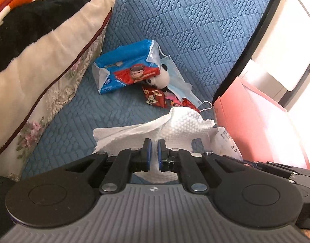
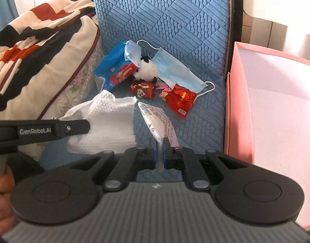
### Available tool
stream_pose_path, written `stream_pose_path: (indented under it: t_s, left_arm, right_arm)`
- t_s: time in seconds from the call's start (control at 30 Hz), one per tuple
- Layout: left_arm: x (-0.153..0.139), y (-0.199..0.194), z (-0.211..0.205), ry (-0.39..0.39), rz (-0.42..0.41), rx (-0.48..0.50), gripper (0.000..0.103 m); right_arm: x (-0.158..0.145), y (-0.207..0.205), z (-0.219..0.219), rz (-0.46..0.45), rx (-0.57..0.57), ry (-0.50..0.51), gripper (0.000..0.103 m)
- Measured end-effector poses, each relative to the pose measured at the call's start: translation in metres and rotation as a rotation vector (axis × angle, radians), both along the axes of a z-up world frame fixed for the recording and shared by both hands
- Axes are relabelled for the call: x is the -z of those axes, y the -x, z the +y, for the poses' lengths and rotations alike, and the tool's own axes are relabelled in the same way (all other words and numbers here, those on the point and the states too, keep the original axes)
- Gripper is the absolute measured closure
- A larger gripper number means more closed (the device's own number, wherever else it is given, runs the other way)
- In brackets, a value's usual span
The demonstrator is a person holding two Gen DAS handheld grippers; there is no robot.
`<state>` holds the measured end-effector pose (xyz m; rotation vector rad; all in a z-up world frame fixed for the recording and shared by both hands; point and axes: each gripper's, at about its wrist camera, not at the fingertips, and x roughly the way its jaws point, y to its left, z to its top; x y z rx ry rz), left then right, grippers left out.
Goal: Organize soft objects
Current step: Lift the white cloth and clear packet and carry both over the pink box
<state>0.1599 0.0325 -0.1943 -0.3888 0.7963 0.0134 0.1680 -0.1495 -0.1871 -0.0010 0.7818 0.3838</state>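
A: Well, start with the left wrist view. What is the left gripper [image 1: 154, 144] doing?

B: Its jaws are pressed together on a white embossed paper towel [image 1: 183, 126], which bunches up just ahead of the blue pads and drapes out to either side over the blue quilted cushion [image 1: 195, 30]. Further back lie a blue tissue pack [image 1: 124, 66], a small panda plush [image 1: 162, 79], a pale blue face mask [image 1: 177, 81] and a red snack packet [image 1: 155, 96], all huddled together. The pink box [image 1: 246, 121] stands to the right, off the cushion's edge.

A: And the right wrist view?

B: The right gripper [image 2: 160, 144] is pinched shut on a thin white printed packet [image 2: 157, 121], whose free end points up toward the pile. The left gripper [image 2: 74, 128] comes in from the left edge, with the paper towel [image 2: 110, 119] hanging off its tip. Behind them sit the tissue pack [image 2: 112, 68], the panda plush [image 2: 148, 70], the face mask [image 2: 175, 70] and two red snack packets [image 2: 142, 89] [image 2: 181, 99]. The pink box [image 2: 276, 101] is open, and what shows of its inside looks bare.

A: So which step is this?

B: I'd say both hands are carrying a first pair of soft items, probably toward that box. The next move calls for swinging each gripper over the rim before letting go, the right one first since it is nearer. The towel is loose and floppy, so it could snag on the wall if it goes in low.
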Motion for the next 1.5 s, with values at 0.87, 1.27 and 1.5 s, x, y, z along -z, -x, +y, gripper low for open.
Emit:
stream_pose_path:
  t_s: [0.87, 1.27, 1.5]
  left_arm:
    - [-0.107, -0.005, -0.039, 0.031, -0.098, 0.004, 0.095]
    - [-0.164, -0.021, -0.089, -0.001, -0.192, 0.085, 0.095]
    - [-0.182, -0.03, -0.124, 0.01, -0.228, 0.13, 0.095]
  right_arm:
    - [-0.112, 0.006, -0.065, -0.09, 0.028, -0.072, 0.093]
    - [-0.159, 0.01, -0.117, -0.15, 0.07, -0.104, 0.093]
    - [-0.17, 0.011, -0.147, -0.172, 0.097, -0.093, 0.093]
